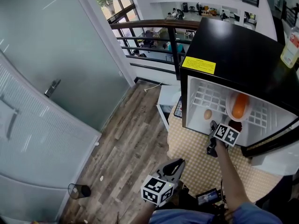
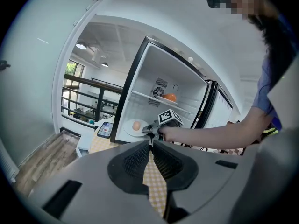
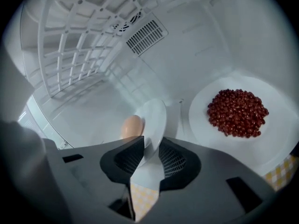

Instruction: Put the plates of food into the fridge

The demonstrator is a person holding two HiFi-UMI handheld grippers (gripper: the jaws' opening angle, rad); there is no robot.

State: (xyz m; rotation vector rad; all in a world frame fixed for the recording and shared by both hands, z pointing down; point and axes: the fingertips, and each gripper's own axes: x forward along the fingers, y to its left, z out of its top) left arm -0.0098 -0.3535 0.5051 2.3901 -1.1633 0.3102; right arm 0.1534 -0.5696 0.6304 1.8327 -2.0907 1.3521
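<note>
No word or number can be read anywhere.
- Yellow label (image 1: 198,65) on the black fridge top (image 1: 243,41), near its front left corner: lines of dark print, too small to read.
- Bottle (image 1: 291,48) at the right edge of the same top: label with red print, illegible.
- Lower cube (image 1: 158,190) and cube at the fridge opening (image 1: 227,134): black-and-white square markers, no letters or digits.
- Phone (image 2: 105,129) beside the fridge: lit screen, contents unclear.

The fridge (image 1: 233,41) top is glossy black, its inside smooth white plastic; the floor (image 1: 126,143) looks matt wood; the plate (image 3: 154,115) is glossy white.
</note>
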